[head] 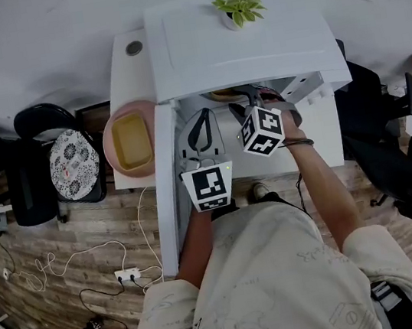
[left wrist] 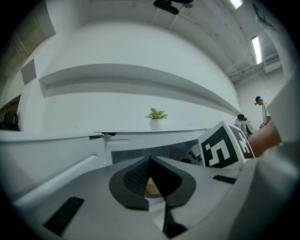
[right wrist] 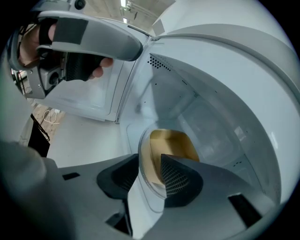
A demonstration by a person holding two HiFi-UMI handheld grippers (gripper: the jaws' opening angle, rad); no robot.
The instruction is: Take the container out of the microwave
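A white microwave (head: 240,38) stands with its door (head: 165,189) swung open to the left. Inside, on the glass turntable, sits a yellow container (right wrist: 176,140) with a clear rim; only a sliver of the container (head: 220,95) shows in the head view. My right gripper (right wrist: 149,159) reaches into the cavity, open, with the container's near rim between its jaws: one pad inside, one outside with a gap. In the head view the right gripper (head: 257,105) is half hidden by the oven top. My left gripper (head: 200,118) hangs before the opening, shut on nothing, its left gripper (left wrist: 150,161) tips touching.
A potted plant (head: 239,7) stands on the microwave. Left of the door, a pink plate (head: 114,120) holds another yellow container (head: 132,140) on the white table (head: 125,72). Black chairs (head: 37,124) flank the table. A power strip (head: 126,274) and cables lie on the wood floor.
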